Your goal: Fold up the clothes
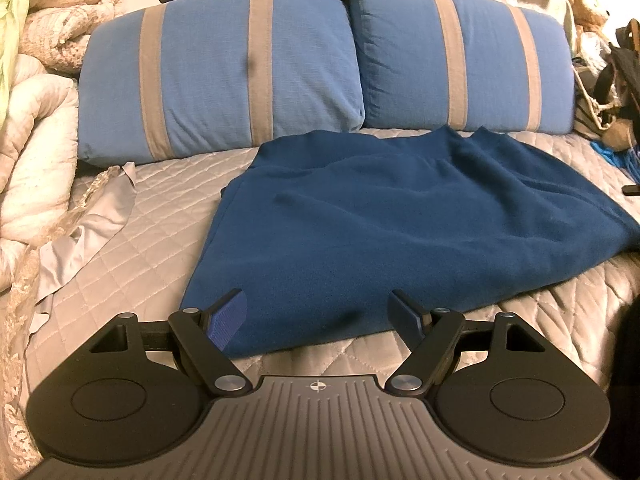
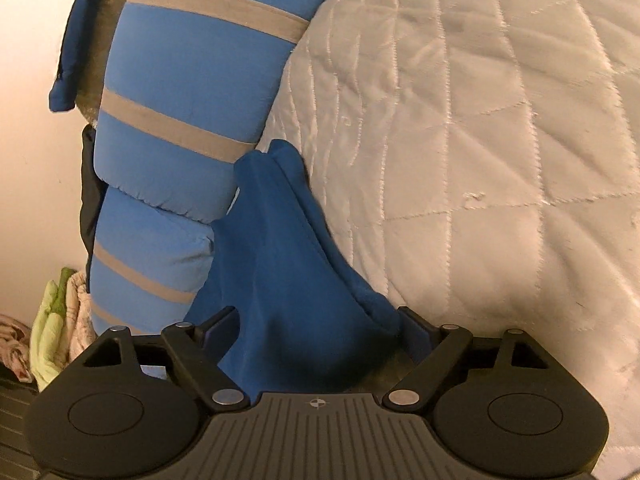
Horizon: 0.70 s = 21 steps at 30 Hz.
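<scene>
On the quilt, my left tongs gape over the blue garment, right tongs wide around a fold that could slip free

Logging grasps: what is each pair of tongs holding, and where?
Left tongs: nothing. Right tongs straddle the dark blue fleece garment's bunched edge; grip uncertain.

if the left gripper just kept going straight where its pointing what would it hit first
Most likely the dark blue garment spread on the quilted bedspread; the open left gripper already straddles its near edge.
</scene>
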{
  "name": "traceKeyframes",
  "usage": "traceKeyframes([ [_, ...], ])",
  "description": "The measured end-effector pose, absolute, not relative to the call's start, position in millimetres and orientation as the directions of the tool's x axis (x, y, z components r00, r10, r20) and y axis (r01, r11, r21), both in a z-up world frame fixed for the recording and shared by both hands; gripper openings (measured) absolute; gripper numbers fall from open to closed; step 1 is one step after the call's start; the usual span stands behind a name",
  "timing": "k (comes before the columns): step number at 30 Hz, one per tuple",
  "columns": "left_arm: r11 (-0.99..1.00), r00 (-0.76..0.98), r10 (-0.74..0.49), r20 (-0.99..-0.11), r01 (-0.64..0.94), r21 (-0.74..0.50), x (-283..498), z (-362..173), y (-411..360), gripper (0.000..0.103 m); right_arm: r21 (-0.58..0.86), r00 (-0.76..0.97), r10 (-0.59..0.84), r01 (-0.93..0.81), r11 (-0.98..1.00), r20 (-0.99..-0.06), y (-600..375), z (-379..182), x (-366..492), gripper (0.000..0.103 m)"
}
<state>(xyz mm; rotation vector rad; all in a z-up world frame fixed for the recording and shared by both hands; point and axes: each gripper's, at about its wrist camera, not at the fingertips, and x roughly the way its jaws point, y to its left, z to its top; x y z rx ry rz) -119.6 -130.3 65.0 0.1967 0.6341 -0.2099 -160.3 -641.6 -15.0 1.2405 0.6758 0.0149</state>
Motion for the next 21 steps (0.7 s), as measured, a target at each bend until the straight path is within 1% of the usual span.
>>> traceKeyframes([
  [2,0.964,0.79,-0.133,-0.598,0.243,0.105,-120,66,-128,0.077,0.86,0.808,0.348,0.342,0.378,-0.474,-637,-14,-156,0.082],
  [4,0.969,0.793,-0.127,-0.597,0.228,0.097,-120,66,-126,0.077,0.848,0.804,0.336,0.351,0.398,-0.491,-635,-12,-153,0.071],
  [5,0.971,0.794,-0.121,-0.596,0.219,0.095,-120,66,-125,0.077,0.845,0.795,0.344,0.361,0.395,-0.5,-635,-14,-150,0.056],
  [6,0.974,0.792,-0.113,-0.6,0.208,0.09,-120,67,-124,0.077,0.842,0.785,0.352,0.371,0.393,-0.51,-635,-15,-148,0.038],
  [8,0.98,0.784,-0.098,-0.613,0.184,0.078,-120,67,-121,0.077,0.84,0.774,0.365,0.377,0.39,-0.517,-636,-16,-145,0.023],
  [9,0.983,0.776,-0.091,-0.624,0.171,0.068,-120,67,-119,0.077,0.83,0.777,0.354,0.363,0.424,-0.521,-634,-8,-144,0.021],
  [13,0.986,0.73,-0.127,-0.671,0.166,-0.005,-130,62,-110,0.077,0.782,0.793,0.316,0.295,0.549,-0.52,-622,25,-141,0.018],
  [17,0.984,0.748,-0.148,-0.647,0.174,-0.024,-142,63,-106,0.077,0.717,0.806,0.3,0.208,0.665,-0.511,-606,60,-135,0.017],
  [21,0.985,0.768,-0.148,-0.624,0.173,-0.021,-147,64,-108,0.077,0.661,0.814,0.299,0.134,0.738,-0.498,-583,86,-122,0.017],
])
